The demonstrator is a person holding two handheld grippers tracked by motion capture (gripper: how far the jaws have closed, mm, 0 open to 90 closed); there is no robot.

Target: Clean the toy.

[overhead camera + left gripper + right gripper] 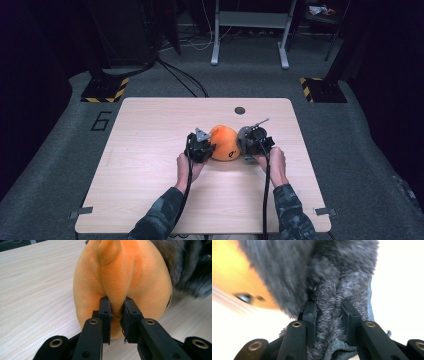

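We see 1 orange plush toy (224,142) upright mid-table, touching 1 grey furry plush piece (246,136) on its right.

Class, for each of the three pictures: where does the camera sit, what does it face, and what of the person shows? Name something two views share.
High view: above the person's side, facing the table; forearms, hands, left gripper, right gripper.
Left gripper view: on that gripper, facing the orange plush; its jaws pinch a fold.
Right gripper view: facing grey fur; jaws clamp it.
Shared: the orange plush.

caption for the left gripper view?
Left gripper pinching a fold of the orange plush toy on the wooden table.
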